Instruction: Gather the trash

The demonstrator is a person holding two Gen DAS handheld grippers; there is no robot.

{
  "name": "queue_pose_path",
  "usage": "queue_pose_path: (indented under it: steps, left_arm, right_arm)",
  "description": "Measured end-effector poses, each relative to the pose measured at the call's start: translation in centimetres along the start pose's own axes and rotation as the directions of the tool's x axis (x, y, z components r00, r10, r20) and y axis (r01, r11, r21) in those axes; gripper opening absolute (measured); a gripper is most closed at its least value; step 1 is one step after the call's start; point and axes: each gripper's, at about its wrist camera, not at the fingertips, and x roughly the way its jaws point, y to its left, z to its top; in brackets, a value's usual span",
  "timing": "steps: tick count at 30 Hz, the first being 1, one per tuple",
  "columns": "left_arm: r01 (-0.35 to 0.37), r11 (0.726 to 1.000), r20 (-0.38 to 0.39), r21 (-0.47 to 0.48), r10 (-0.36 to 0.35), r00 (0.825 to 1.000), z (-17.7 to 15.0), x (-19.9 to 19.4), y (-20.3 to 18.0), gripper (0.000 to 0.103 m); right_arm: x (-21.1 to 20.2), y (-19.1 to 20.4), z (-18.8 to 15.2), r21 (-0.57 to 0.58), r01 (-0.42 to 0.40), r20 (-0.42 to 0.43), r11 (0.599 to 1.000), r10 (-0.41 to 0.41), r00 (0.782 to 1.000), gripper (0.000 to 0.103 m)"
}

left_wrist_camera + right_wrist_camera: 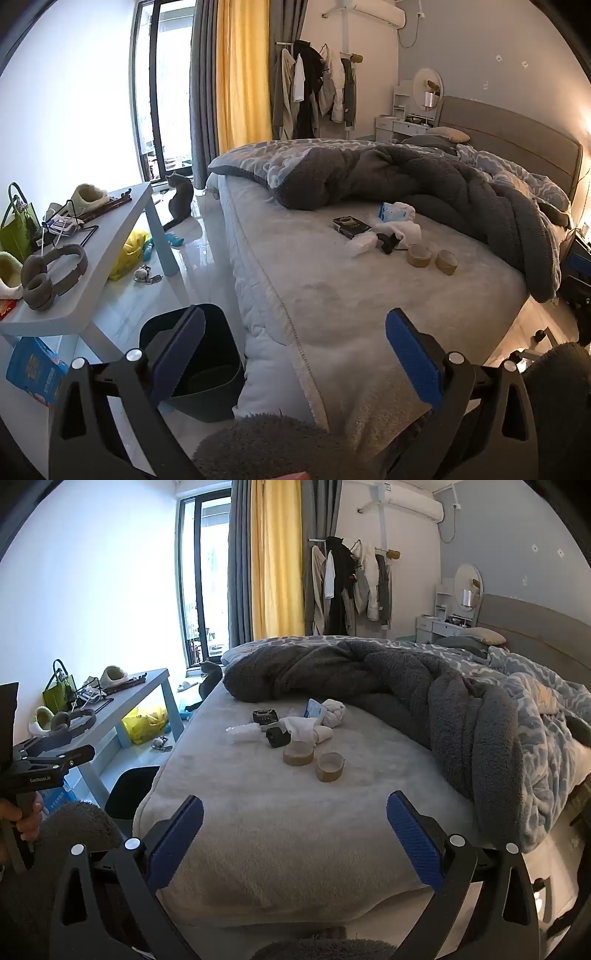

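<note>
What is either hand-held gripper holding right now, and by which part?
Nothing. The left hand-held gripper and right hand-held gripper are both wide open over the bed, short of the empty tape rolls.

A grey cat (181, 199) sits on the floor beside the desk (110, 236), which bears headphones (51, 275).

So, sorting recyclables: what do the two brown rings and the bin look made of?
The two brown rings look like cardboard: matte tan walls, hollow middles, likely spent tape cores. The bin looks like dark plastic: smooth, thin-walled, faint sheen.
</note>
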Motion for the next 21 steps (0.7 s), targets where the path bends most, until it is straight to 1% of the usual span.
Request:
queue_pose_path:
  steps: [21]
  left_arm:
    - [0.000,1.000,0.004,-0.001,0.000,1.000,0.00,-0.02,0.00,0.100]
  right_arm:
    - [-0.04,-0.05,0.06,0.007,-0.003,0.002,1.000,0.003,1.000,0.100]
